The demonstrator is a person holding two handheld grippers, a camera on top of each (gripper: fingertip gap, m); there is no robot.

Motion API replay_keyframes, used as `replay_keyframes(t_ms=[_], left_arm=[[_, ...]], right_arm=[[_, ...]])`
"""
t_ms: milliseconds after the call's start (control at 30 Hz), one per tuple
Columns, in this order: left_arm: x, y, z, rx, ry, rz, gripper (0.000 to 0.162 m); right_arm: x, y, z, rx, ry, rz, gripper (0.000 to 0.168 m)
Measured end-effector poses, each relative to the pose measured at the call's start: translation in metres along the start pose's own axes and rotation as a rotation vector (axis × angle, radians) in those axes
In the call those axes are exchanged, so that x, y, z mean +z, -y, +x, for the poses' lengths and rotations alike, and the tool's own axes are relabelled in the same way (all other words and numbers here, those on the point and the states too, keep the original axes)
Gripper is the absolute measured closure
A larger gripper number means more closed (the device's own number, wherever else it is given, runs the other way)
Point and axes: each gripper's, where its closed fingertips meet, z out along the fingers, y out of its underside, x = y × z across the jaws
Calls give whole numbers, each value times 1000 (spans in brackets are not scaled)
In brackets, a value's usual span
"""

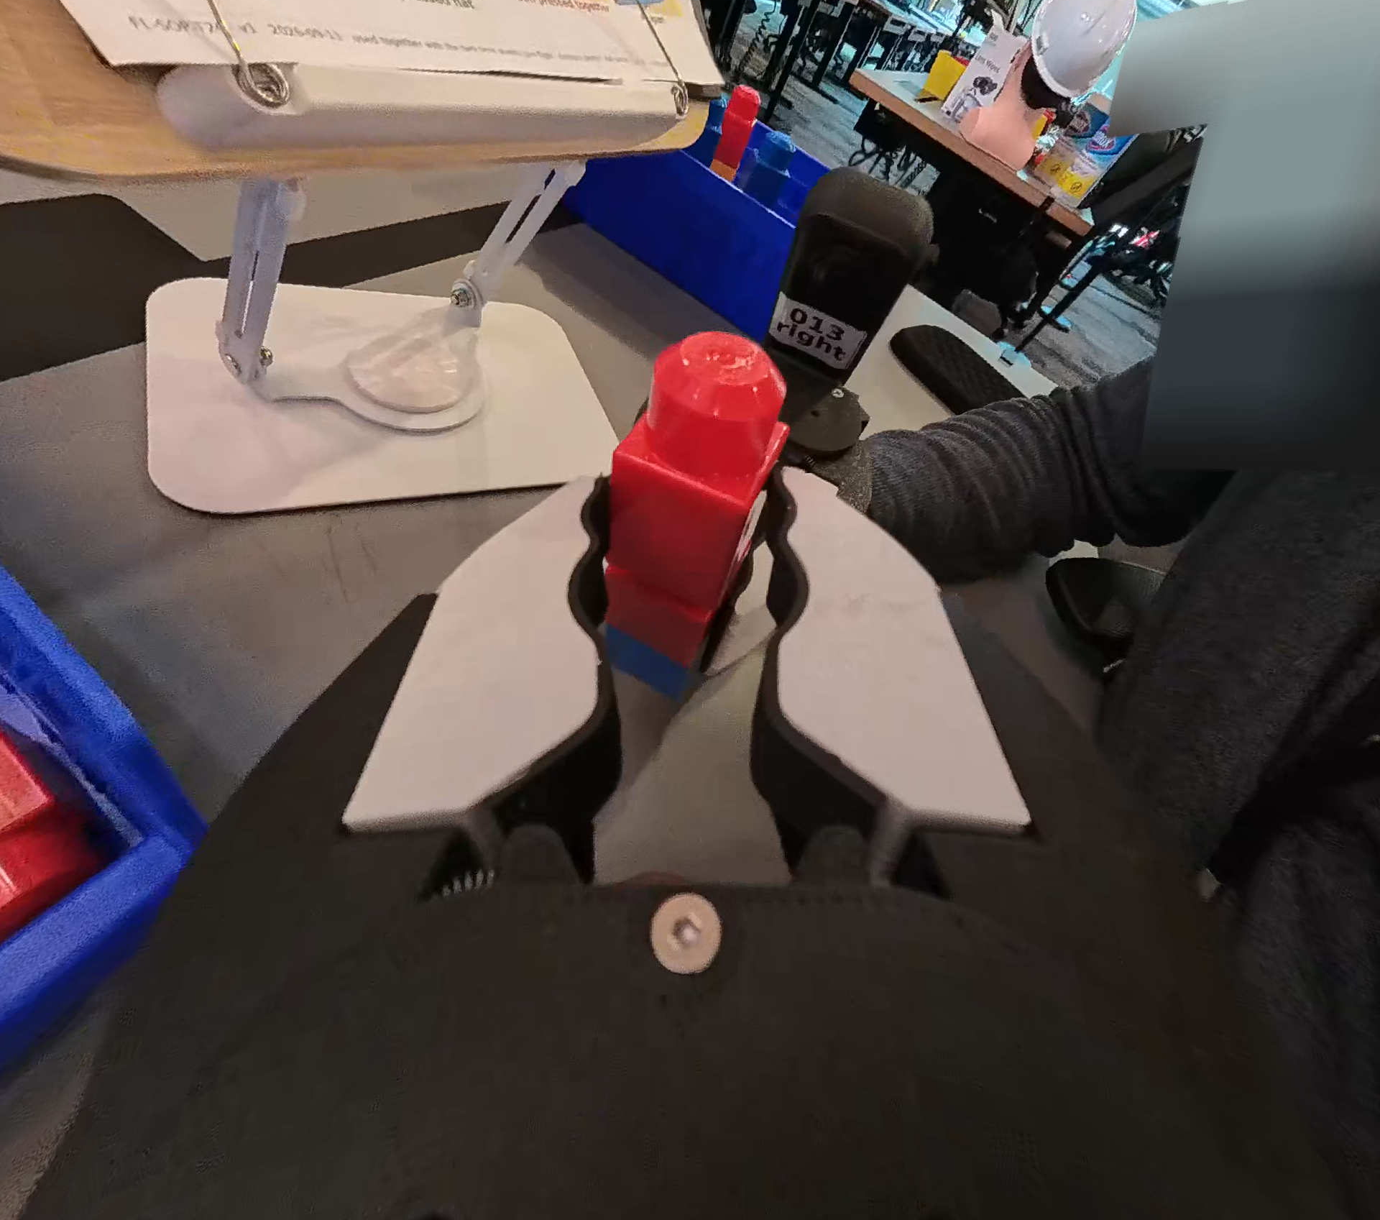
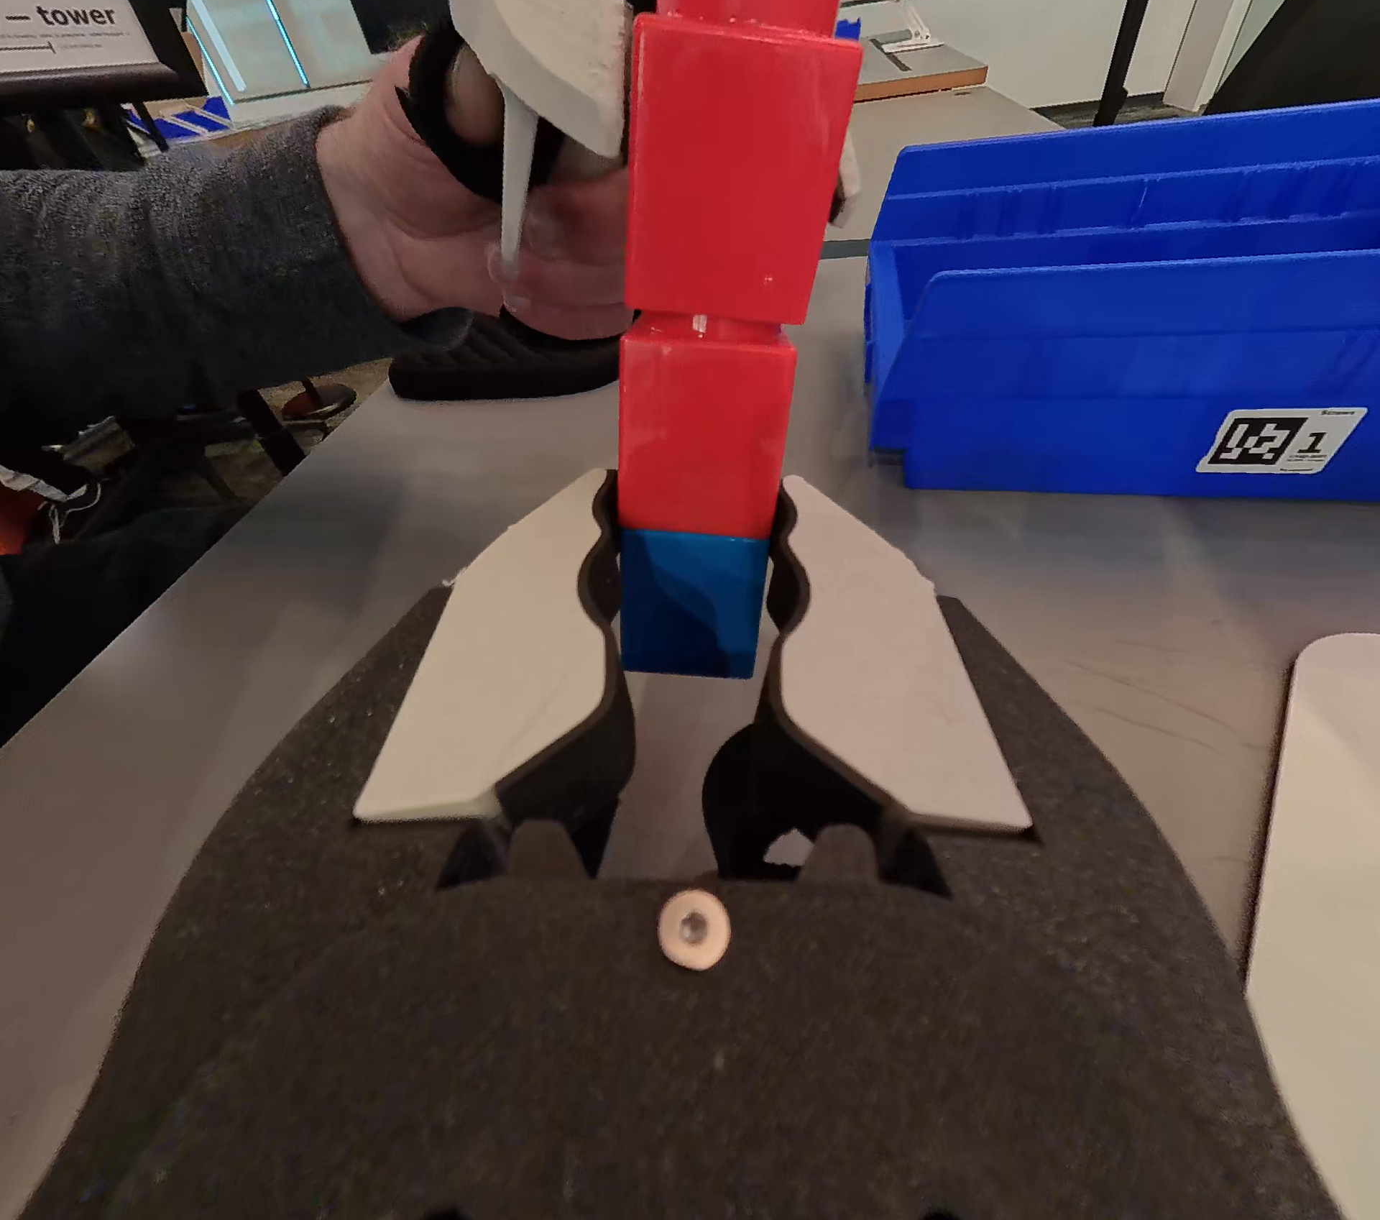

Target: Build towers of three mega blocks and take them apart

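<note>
A three-block tower stands upright above the grey table [image 2: 971, 624]: a blue block [image 2: 691, 601] at the bottom, a red middle block [image 2: 706, 430] and a red top block [image 2: 739, 161]. A thin gap with a stud shows between the two red blocks. My right gripper [image 2: 698, 512] is shut on the blue block and the foot of the middle red block. My left gripper [image 1: 687, 504] is shut on the red top block [image 1: 694, 497]; it also shows in the right wrist view [image 2: 538, 34], held by a hand. The right gripper's black camera housing [image 1: 844, 273] sits behind the tower.
A blue bin [image 2: 1120, 325] with a tag sticker stands to the right. Another blue bin [image 1: 82, 833] with red blocks is at lower left, and a third [image 1: 672, 228] holds built towers at the back. A white document stand [image 1: 358, 392] carries an instruction sheet. A black wrist rest [image 1: 948, 362] lies beyond. The grippers' ends are close to 7 centimeters from one another.
</note>
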Motion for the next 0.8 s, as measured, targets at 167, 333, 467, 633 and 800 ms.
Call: replay_keyframes(t_ms=[167,333,467,633,800], left_arm=[[-3,-2,-2,-6,-19,50,123],[-2,-1,-4,-18,-32,120,123],[0,2,-4,-23,-39,177,123],[2,4,-4,-56,-59,264,124],[4,8,-5,-69,-64,357,124]], right_arm=[[0,0,0,6,7,-3,133],[-1,0,0,18,11,4,133],[-3,2,1,26,11,20,133],[-4,4,2,31,12,34,133],[-6,7,3,47,18,58,133]])
